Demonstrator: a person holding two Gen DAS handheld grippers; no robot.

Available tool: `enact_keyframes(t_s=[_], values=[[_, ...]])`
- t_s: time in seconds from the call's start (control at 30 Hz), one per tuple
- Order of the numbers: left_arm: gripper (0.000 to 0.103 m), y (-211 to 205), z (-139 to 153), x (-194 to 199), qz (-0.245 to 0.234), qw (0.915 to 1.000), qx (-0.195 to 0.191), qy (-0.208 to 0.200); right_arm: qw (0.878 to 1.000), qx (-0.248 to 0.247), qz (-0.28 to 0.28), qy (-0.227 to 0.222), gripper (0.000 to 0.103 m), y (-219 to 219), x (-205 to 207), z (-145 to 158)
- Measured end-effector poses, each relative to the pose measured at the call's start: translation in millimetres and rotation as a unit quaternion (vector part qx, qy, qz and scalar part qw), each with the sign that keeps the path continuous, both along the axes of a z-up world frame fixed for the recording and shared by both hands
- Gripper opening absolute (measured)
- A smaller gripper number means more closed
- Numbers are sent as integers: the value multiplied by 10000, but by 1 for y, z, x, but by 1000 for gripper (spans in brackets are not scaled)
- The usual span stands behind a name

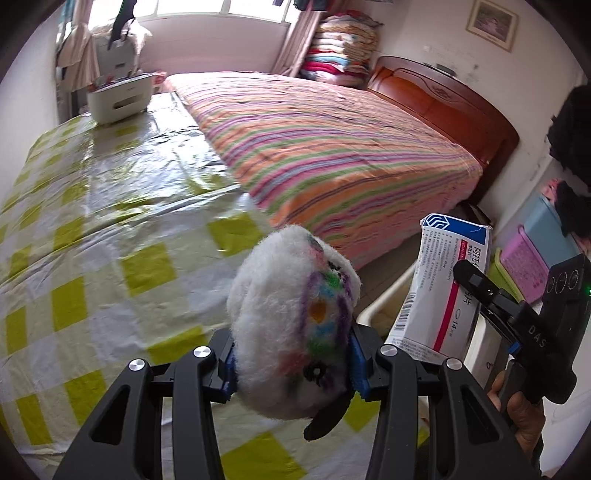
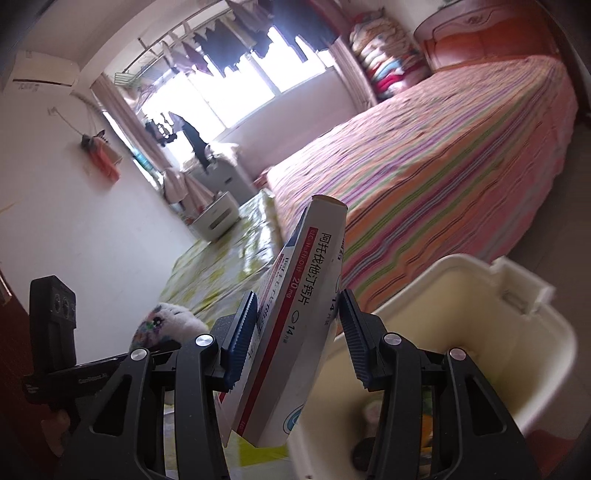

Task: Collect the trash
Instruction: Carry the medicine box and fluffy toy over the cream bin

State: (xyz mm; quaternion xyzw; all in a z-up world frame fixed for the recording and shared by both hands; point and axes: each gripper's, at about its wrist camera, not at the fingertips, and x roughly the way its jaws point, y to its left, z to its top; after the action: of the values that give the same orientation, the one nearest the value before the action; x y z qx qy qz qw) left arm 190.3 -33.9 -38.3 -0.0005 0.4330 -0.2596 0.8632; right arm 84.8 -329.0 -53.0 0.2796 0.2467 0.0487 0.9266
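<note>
Two hand-held grippers, left (image 1: 291,363) clamped on one fluffy toy (image 1: 291,317), right (image 2: 297,336) on one medicine box (image 2: 291,321), one bin (image 2: 517,332)

walls: white (image 2: 55,206), scuffed; 1 framed picture (image 1: 491,24) up high
window: wide (image 2: 236,92), strong daylight, washing hung across it
curtains: pale pink (image 1: 79,48)
bed: striped cover (image 1: 332,147), red-brown wooden headboard (image 1: 443,99)
bedding: folded quilts stacked (image 1: 341,48) in corner by headboard
table: yellow-white check plastic cloth (image 1: 92,221), butted against bed
ac: wall unit (image 2: 40,72), top left
</note>
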Motion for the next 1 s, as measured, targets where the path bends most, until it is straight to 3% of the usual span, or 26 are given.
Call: enact_keyframes(t_s=[0.33, 0.83, 0.93, 1.0], values=[[44, -43, 3, -17, -406, 9992, 17, -59, 9948, -677, -734, -196, 45, -15, -32, 9], [44, -93, 0, -40, -887, 9957, 222, -120, 9852, -1203, -1217, -131, 48, -10, -53, 2], [44, -101, -1, -43, -980, 9948, 250, -114, 9838, -1207, -1323, -112, 50, -15, -54, 0], [44, -106, -2, -46, -1022, 9943, 270, -136, 9829, -1168, -1417, -130, 69, -18, -57, 0]])
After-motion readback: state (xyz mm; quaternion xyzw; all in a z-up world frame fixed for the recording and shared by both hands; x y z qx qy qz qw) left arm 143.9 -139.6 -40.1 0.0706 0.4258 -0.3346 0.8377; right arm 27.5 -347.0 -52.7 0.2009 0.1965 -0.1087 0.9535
